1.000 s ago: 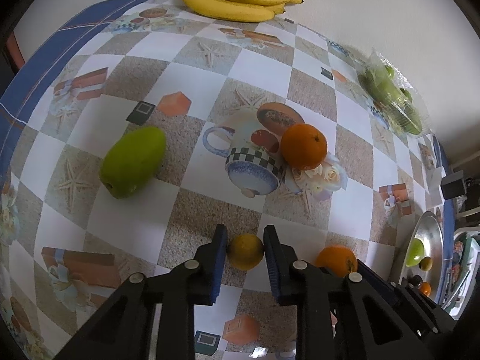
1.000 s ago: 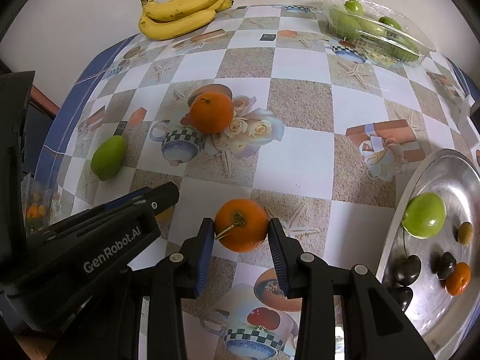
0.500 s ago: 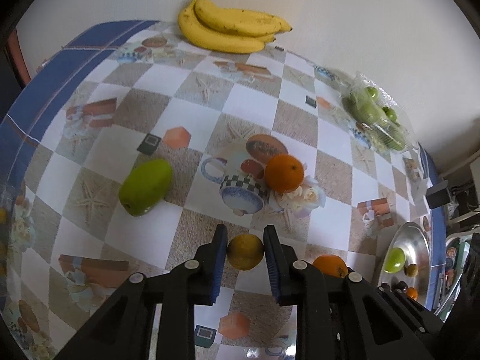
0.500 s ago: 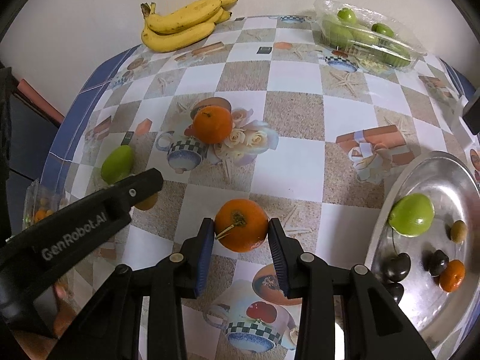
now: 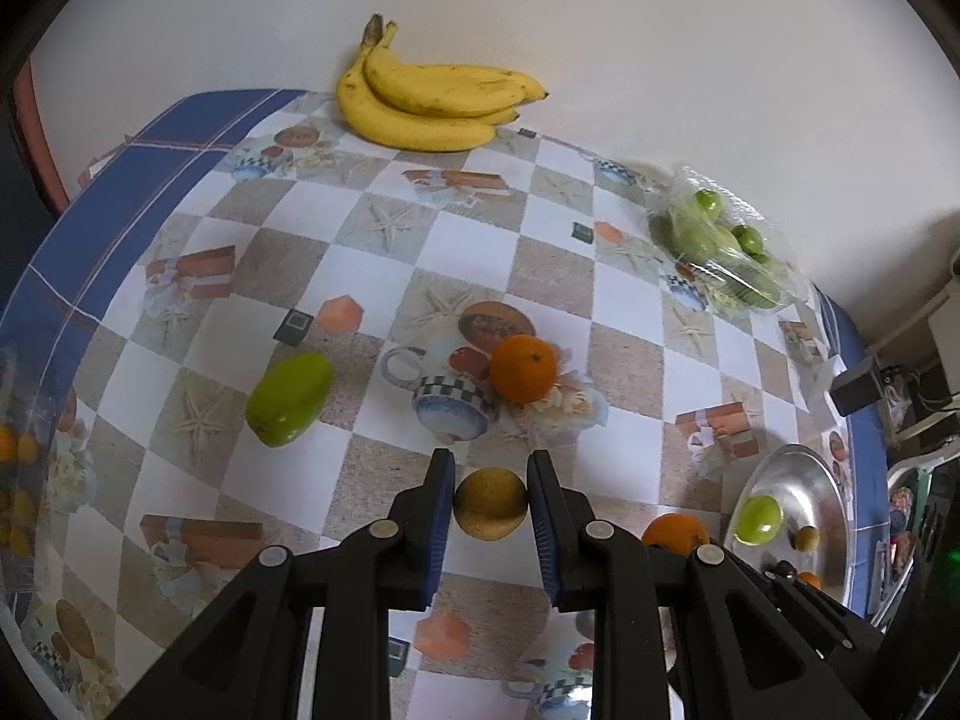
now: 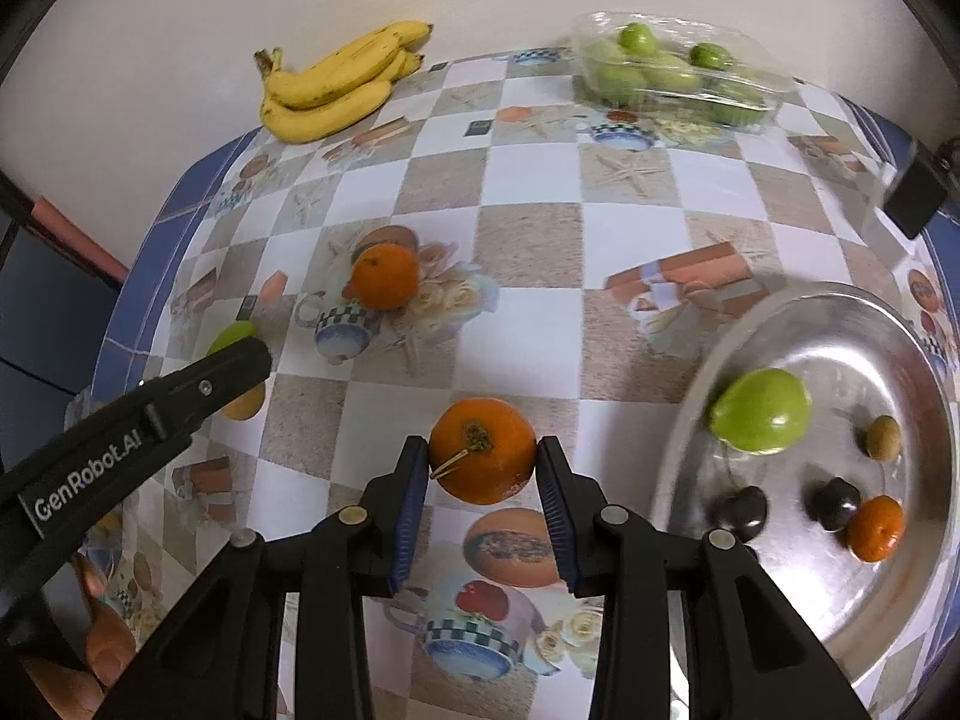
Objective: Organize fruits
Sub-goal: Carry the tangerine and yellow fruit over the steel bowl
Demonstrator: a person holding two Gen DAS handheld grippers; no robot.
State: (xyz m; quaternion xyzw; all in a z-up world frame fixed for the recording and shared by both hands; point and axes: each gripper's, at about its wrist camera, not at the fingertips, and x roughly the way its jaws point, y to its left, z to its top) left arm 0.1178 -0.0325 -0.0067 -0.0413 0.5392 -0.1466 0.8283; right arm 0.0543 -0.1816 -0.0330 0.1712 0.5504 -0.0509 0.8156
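left gripper (image 5: 490, 501) pinching yellow fruit (image 5: 490, 512) | right gripper (image 6: 483, 468) clamped on orange (image 6: 483, 450)

The left gripper (image 6: 240, 360) is covering most of a green fruit (image 6: 231, 333) and the top of a yellow fruit (image 6: 245, 408) left of the right fingers. Right of the left fingers, the other gripper's arm is hiding the lower part of an orange (image 5: 675, 531) and the near rim of the tray (image 5: 834, 498). The tray's (image 6: 708, 372) right side is running off the picture, its small dark fruits (image 6: 741, 510) blurring beyond telling.
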